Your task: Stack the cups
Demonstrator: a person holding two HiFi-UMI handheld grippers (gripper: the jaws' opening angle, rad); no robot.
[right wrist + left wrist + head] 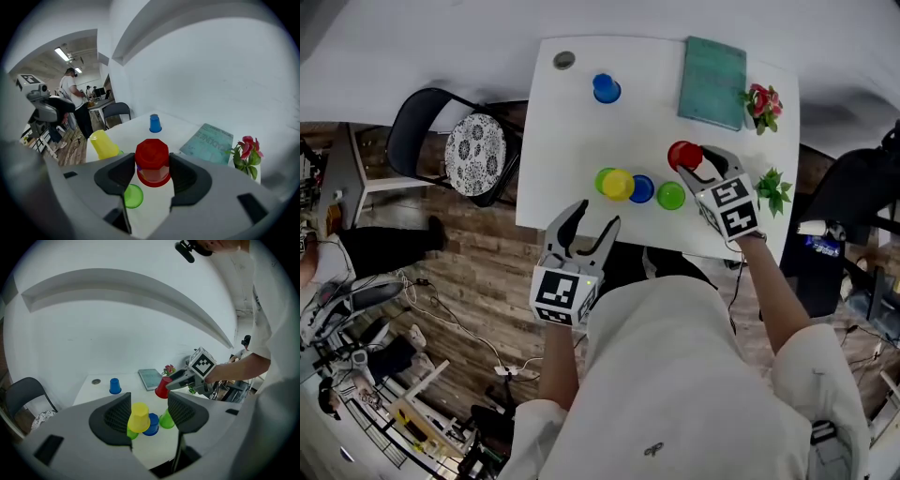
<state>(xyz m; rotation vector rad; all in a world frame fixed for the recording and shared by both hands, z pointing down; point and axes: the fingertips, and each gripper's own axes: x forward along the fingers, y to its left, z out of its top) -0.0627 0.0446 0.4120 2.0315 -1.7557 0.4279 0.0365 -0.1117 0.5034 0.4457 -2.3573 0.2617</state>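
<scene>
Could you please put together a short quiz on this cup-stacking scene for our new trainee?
1. Multiple choice: which cup is the right tool shut on? A) a green one B) the red cup C) a yellow one
2. True or false: the left tool holds a cup.
3. How many cups on the table are blue?
Key: 1 B. 2 False: its jaws stand apart with nothing between them. 3 Two: the far blue cup, alone, and the near blue cup in the cluster.
</scene>
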